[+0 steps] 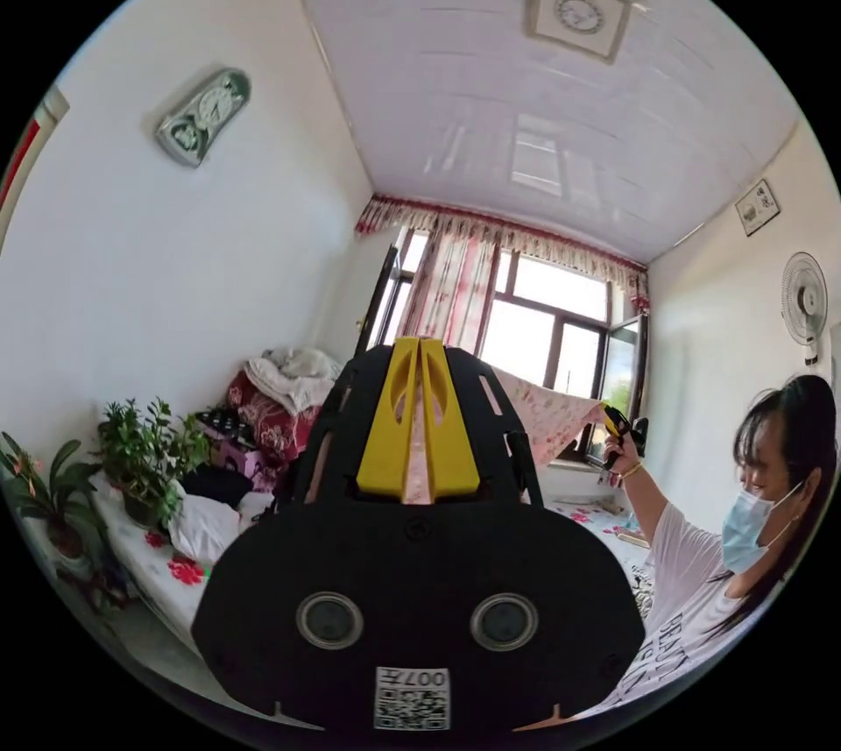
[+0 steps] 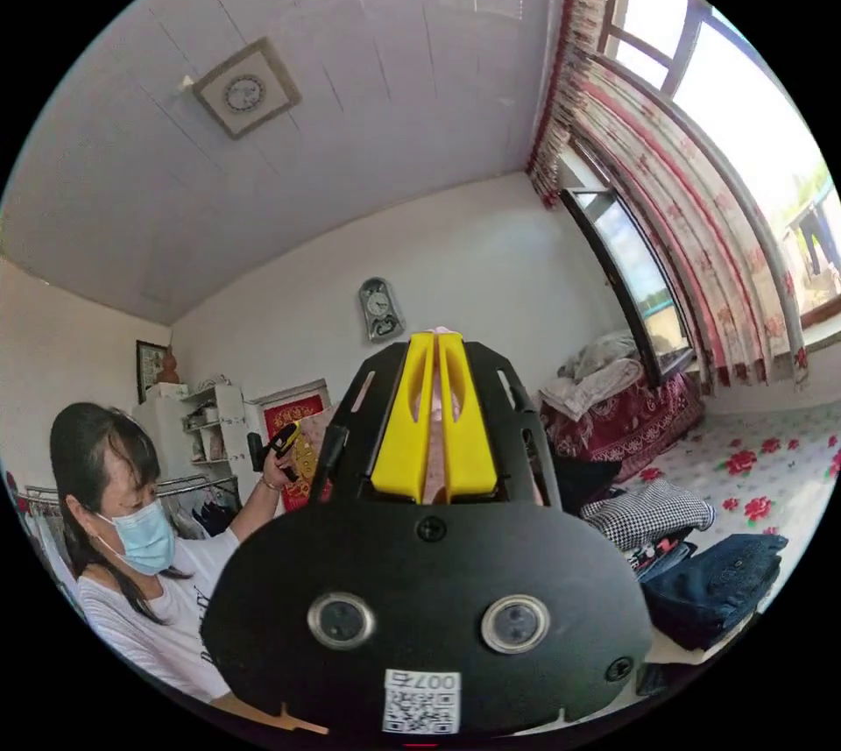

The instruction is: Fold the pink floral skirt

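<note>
A bright room of a home is seen from below, with a white panelled ceiling (image 1: 491, 111) above and a wide window (image 1: 561, 322) hung with red and pink curtains (image 1: 455, 286). A bed with a rose-printed cover (image 2: 771, 462) is seen in the right gripper view, and folded dark jeans (image 2: 718, 580) and a checked garment (image 2: 648, 514) lie on it. Piled bedding (image 1: 280, 400) is stacked by the wall, and potted plants (image 1: 144, 453) stand beside it in the left gripper view. A person in a white top (image 1: 692, 611) is seen with both arms raised.

The pink floral skirt (image 1: 547, 418) is held up in the air, stretched between the two grippers in front of the window. In the left gripper view, the yellow fingers of the left gripper (image 1: 419, 418) are closed together, with a strip of pink fabric pinched between them. The right gripper (image 1: 618, 427) is seen in the person's hand at the skirt's far corner. In the right gripper view, the right gripper's yellow fingers are likewise pressed together on pink fabric, and the left gripper is seen raised in the person's other hand (image 2: 276, 471). A wall clock (image 1: 200, 116) hangs high on the white wall.
</note>
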The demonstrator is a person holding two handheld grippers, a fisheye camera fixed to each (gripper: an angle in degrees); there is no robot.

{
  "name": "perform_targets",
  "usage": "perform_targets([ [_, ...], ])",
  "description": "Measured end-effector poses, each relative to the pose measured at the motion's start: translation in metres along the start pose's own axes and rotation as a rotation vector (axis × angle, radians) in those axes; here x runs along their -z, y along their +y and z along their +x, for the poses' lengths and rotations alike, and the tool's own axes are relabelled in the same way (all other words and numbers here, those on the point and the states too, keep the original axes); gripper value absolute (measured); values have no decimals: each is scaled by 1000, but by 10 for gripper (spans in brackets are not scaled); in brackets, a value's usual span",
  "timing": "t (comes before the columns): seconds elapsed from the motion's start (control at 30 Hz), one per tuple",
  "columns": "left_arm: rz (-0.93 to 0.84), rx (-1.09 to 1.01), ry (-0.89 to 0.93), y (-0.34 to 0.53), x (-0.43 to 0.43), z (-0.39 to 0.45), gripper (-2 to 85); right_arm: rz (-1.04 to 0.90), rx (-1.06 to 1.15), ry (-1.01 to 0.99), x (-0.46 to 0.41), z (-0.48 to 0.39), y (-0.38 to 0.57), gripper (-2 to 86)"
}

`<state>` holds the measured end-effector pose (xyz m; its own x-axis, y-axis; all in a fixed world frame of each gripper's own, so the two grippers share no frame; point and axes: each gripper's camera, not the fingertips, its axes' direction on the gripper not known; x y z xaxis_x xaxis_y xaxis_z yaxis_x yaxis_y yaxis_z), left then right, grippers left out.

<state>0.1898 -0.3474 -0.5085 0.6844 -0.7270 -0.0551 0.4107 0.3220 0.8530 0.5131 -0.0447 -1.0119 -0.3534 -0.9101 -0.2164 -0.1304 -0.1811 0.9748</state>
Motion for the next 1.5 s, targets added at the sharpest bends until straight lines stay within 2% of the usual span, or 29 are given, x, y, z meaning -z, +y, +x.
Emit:
perform_targets([
  [0.1, 83, -54, 44, -6, 48, 35, -10, 9, 99, -42, 38, -47, -6, -3],
  [0.3, 77, -155, 62, 23, 110, 100, -10, 3, 208, 0, 92, -116, 1, -3],
  [0.4, 40, -194, 14, 61, 138, 115, -10, -126, 203, 29, 103, -130, 26, -3],
  [0.5, -103, -181, -13, 125, 157, 104, -10, -337, 126, 131, 108, -123, 92, -3],
  [0.53, -210, -170, -35, 159, 159, 95, -10, -454, 54, 193, 109, -110, 129, -3],
  [0.6, -392, -94, -88, 221, 157, 73, -10, -644, -78, 226, 110, -84, 194, -3],
  [0.67, -629, 169, -160, 315, 150, 32, -10, -873, -367, 243, 113, -35, 292, -3],
  [0.7, -668, 249, -167, 339, 149, 19, -10, -915, -448, 236, 114, -23, 316, -3],
  [0.77, -749, 566, -146, 419, 144, -36, -10, -1036, -679, 225, 110, 24, 393, -3],
  [0.87, -748, 708, -133, 462, 116, -96, -10, -1097, -814, 233, 82, 83, 437, -3],
  [0.93, -761, 685, -137, 461, 75, -130, -10, -1086, -804, 252, 47, 118, 431, -3],
  [1.03, -721, 697, -115, 422, -14, -187, -10, -940, -725, 295, -29, 169, 362, -3],
  [1.1, -588, 655, -60, 361, -60, -205, -10, -776, -638, 293, -73, 179, 290, -3],
  [1.17, -394, 529, 14, 248, -95, -195, -10, -544, -469, 229, -111, 154, 174, -3],
  [1.2, -351, 480, 35, 219, -98, -185, -10, -482, -409, 217, -115, 140, 146, -3],
  [1.27, -172, 278, 101, 117, -85, -133, -10, -241, -185, 137, -108, 71, 52, -3],
  [1.33, -47, 164, 157, 66, -60, -93, -10, -109, -62, 84, -90, 17, 8, -3],
  [1.5, 138, -12, 186, 13, 25, -4, -10, -14, 178, 14, -21, -95, -27, -3],
])
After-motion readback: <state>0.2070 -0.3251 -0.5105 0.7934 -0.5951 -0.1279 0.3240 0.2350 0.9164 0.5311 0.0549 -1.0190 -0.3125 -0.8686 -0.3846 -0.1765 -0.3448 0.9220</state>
